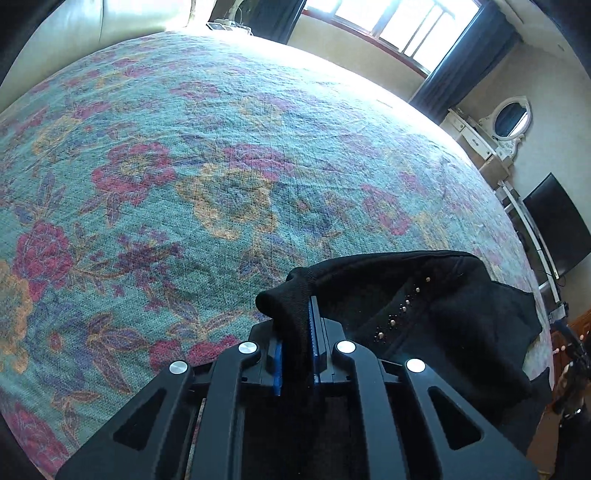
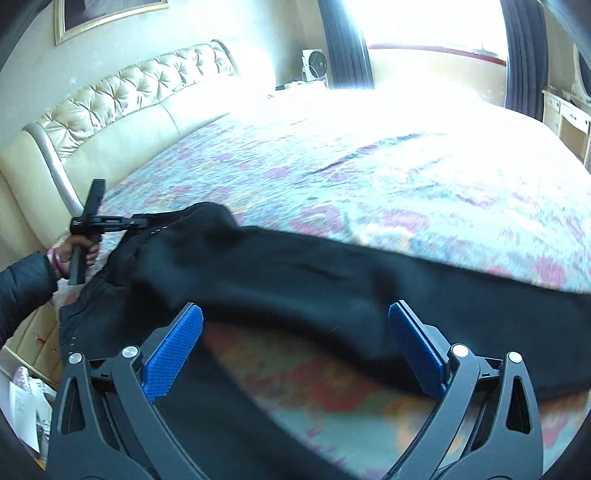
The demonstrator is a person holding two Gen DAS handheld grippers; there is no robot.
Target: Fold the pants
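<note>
Black pants (image 2: 295, 266) lie across the near edge of a bed with a floral cover (image 2: 369, 177). My left gripper (image 1: 295, 321) is shut on the pants' waistband (image 1: 291, 295), near a row of small studs (image 1: 399, 314), and holds it a little above the cover. It also shows in the right wrist view (image 2: 140, 221), at the pants' left end. My right gripper (image 2: 295, 332) is open and empty, its blue pads (image 2: 173, 350) wide apart just in front of the pants' leg. One leg runs off to the right.
A tufted cream headboard (image 2: 122, 103) stands at the left. A window with dark curtains (image 1: 436, 33) is behind the bed. A white dresser with an oval mirror (image 1: 511, 118) and a dark screen (image 1: 557, 229) stand at the right. The cover spreads wide beyond the pants.
</note>
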